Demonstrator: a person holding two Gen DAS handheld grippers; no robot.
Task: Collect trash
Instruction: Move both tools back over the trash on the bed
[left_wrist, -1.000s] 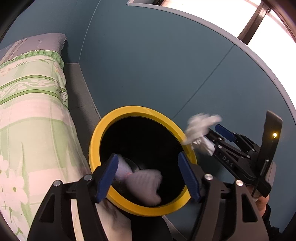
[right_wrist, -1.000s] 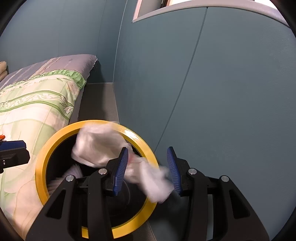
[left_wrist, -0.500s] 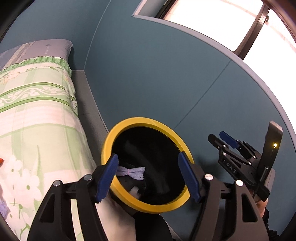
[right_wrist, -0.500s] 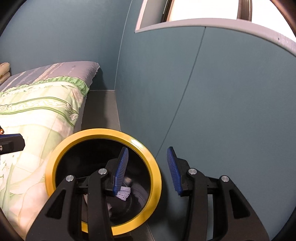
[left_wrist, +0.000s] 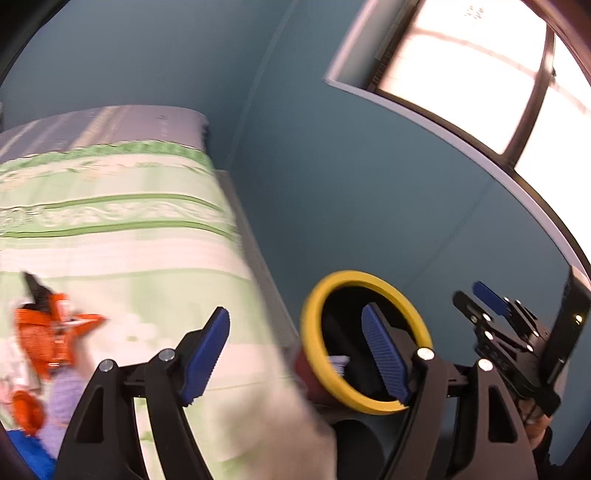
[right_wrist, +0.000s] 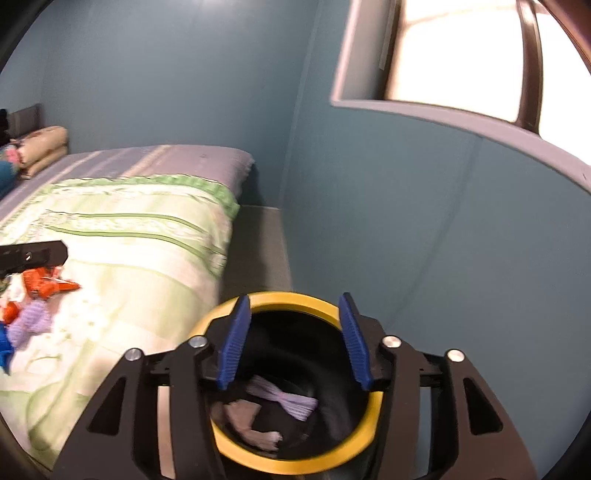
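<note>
A black bin with a yellow rim (right_wrist: 291, 300) stands between the bed and the wall; it also shows in the left wrist view (left_wrist: 410, 314). Inside lie a purple tissue (right_wrist: 291, 400) and crumpled paper (right_wrist: 243, 413). My right gripper (right_wrist: 293, 343) is open and empty above the bin's mouth. My left gripper (left_wrist: 299, 349) is open and empty, over the bed's edge beside the bin. On the bed lie an orange wrapper (left_wrist: 50, 332) (right_wrist: 42, 286), a purple tissue (right_wrist: 31, 321) (left_wrist: 62, 402) and a blue scrap (right_wrist: 3, 341).
The bed carries a green and white quilt (right_wrist: 129, 236) with a folded pillow (right_wrist: 44, 146) at the far end. A teal wall (right_wrist: 443, 240) with a window (right_wrist: 454, 55) runs along the right. A grey ledge (right_wrist: 258, 243) lies between bed and wall.
The white paper in both grippers dropped into the bin. Both grippers then pulled back and swung left, the left one farther, which brings the trash on the bed into view.
</note>
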